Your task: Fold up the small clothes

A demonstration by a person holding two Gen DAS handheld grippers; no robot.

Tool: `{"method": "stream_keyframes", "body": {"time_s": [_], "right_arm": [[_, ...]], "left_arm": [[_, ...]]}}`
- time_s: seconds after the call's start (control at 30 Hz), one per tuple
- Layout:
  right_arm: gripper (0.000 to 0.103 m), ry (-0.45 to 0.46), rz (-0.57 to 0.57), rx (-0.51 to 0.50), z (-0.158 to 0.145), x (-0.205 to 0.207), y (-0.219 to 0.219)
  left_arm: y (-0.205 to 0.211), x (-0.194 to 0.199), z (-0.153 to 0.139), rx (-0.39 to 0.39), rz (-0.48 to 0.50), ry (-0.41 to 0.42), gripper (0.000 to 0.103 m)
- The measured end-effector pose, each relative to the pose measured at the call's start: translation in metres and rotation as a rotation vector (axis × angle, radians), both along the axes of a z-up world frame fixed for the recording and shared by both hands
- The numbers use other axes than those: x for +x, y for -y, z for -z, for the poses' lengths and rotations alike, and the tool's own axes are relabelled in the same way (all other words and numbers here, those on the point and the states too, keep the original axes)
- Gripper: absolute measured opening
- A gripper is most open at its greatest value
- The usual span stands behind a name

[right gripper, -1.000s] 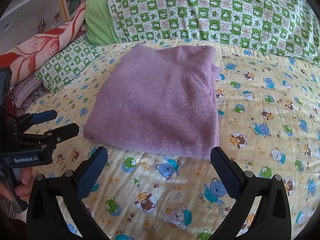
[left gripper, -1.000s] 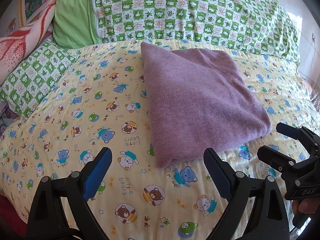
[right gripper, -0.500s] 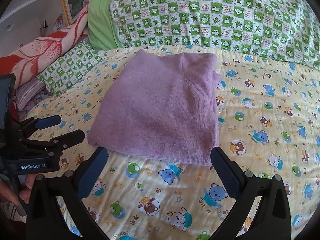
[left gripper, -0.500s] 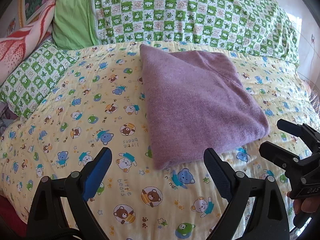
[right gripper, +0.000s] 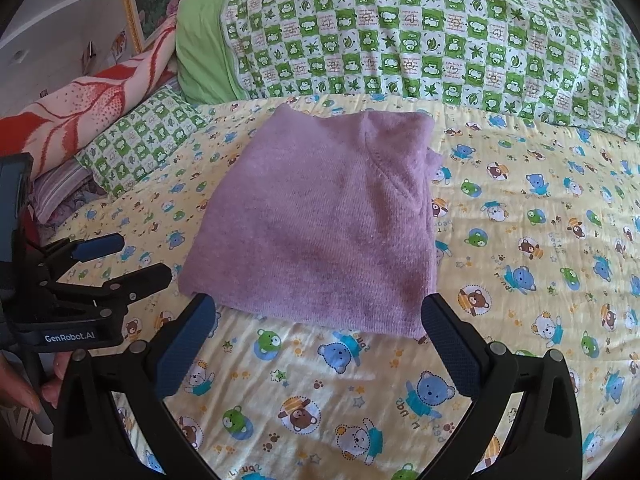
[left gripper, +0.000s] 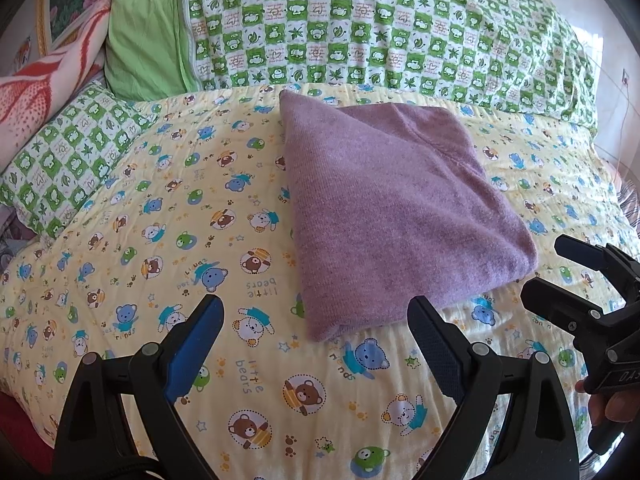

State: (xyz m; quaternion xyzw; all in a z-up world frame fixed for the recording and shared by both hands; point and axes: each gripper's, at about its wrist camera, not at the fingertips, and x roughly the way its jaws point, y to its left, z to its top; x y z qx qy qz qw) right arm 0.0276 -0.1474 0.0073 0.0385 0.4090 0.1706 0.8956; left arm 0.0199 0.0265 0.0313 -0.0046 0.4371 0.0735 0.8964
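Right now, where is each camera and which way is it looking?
Left wrist: sits on the left hand-held gripper, looking across the bed at the purple cloth; the right hand-held gripper shows at right.
Right wrist: sits on the right hand-held gripper, facing the cloth; the left hand-held gripper shows at left.
Both share the cloth, the bear sheet and the green pillows.

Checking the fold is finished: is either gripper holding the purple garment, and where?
Nothing is held. The left gripper and right gripper are both open, short of the folded purple garment lying on the bedsheet.
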Motion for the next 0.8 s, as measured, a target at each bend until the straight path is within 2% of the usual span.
{"method": "stream_keyframes", "body": {"time_s": [0.8], "right_arm": [[0.103,0.012,-0.001,0.017,-0.008,0.007,-0.001]], "left_arm": [[-0.004,0.011,-0.002,-0.023,0.007,-0.001,0.094]]}}
